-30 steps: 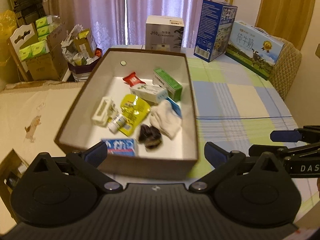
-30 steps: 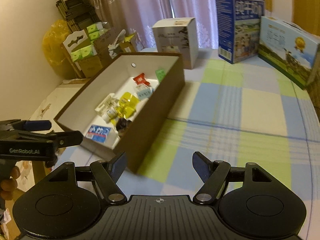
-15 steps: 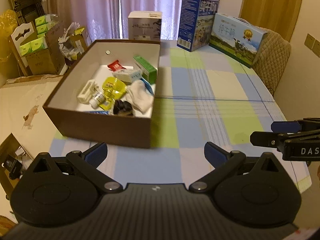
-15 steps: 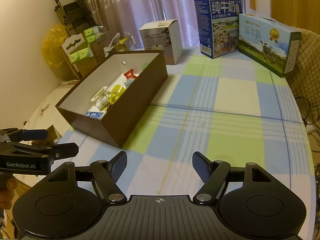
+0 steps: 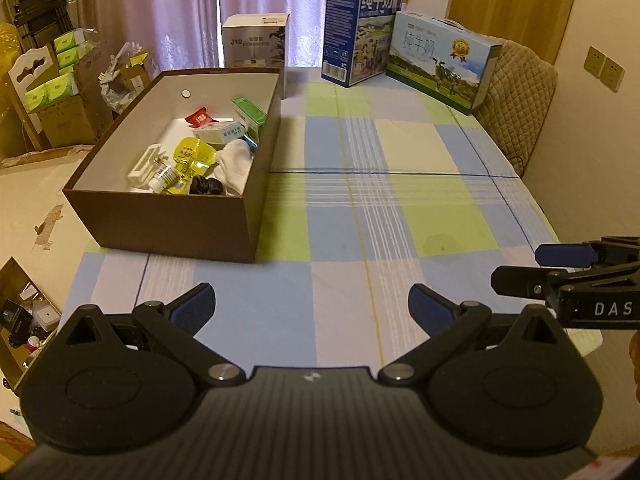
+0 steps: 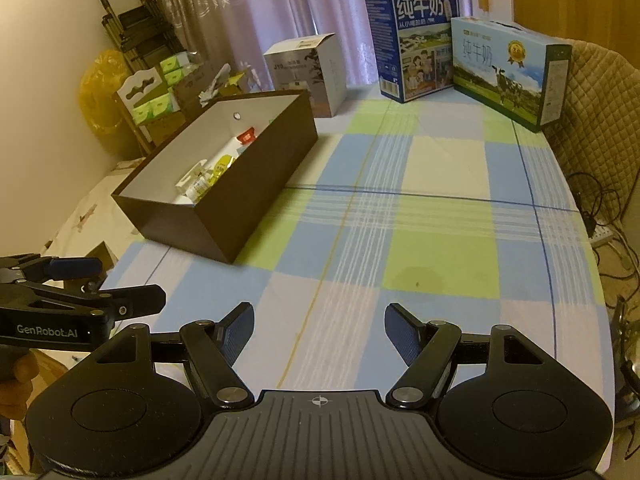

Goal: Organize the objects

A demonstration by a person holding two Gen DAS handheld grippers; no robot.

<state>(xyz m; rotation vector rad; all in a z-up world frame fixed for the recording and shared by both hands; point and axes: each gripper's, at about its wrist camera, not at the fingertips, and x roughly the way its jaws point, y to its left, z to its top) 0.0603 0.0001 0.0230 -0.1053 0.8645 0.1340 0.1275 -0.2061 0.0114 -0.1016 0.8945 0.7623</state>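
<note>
A brown open box [image 5: 172, 224] [image 6: 256, 184] stands on the left of the checked tablecloth [image 5: 380, 200]. It holds several small items: a yellow pouch [image 5: 190, 156], a white cloth [image 5: 236, 164], a green carton [image 5: 250, 112], a red packet [image 5: 199, 117], a dark bundle [image 5: 206, 187]. My left gripper [image 5: 310, 306] is open and empty, near the table's front edge, well back from the box. My right gripper [image 6: 319, 334] is open and empty, also at the front edge; it shows side-on in the left wrist view [image 5: 532, 266].
A white carton [image 5: 256, 40], a tall blue milk carton [image 5: 360, 28] and a light blue milk box [image 5: 440, 60] stand along the far edge. A padded chair [image 5: 520, 100] is at the right. Cardboard boxes and clutter [image 5: 60, 92] sit on the floor left.
Both grippers have pulled back from the box toward the table's front edge, so the box now looks smaller and farther. Both stay open and empty.
</note>
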